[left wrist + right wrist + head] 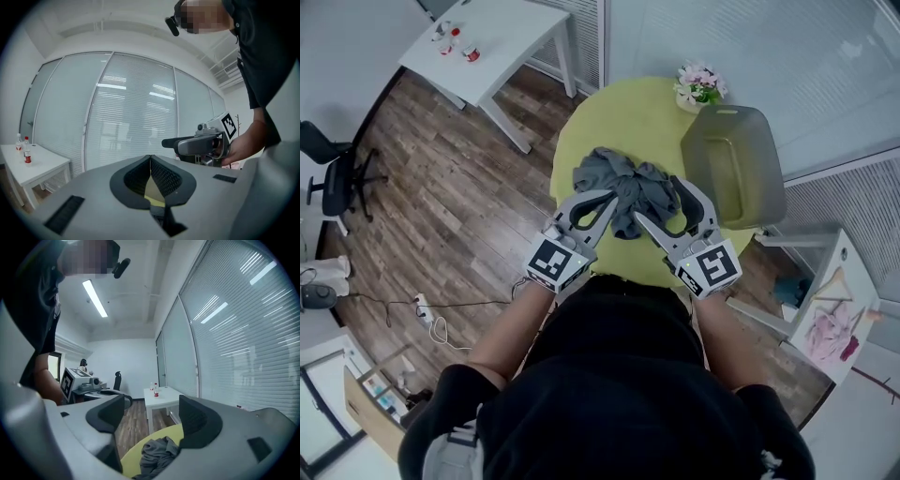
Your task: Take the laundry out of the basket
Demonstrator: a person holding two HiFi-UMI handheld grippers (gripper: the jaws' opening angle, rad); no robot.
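Note:
A crumpled grey garment lies on the round yellow table; it also shows low in the right gripper view. The grey plastic basket stands on the table's right side, with nothing visible inside. My left gripper hovers at the garment's near left edge, shut with nothing between its tips. My right gripper hangs over the garment's right part, open and empty, its fingers spread above the cloth. Each gripper shows in the other's view: right gripper, left gripper.
A pot of pink flowers sits at the table's far edge beside the basket. A white side table with small bottles stands to the far left, a black office chair farther left. A white rack with pink cloth stands at right.

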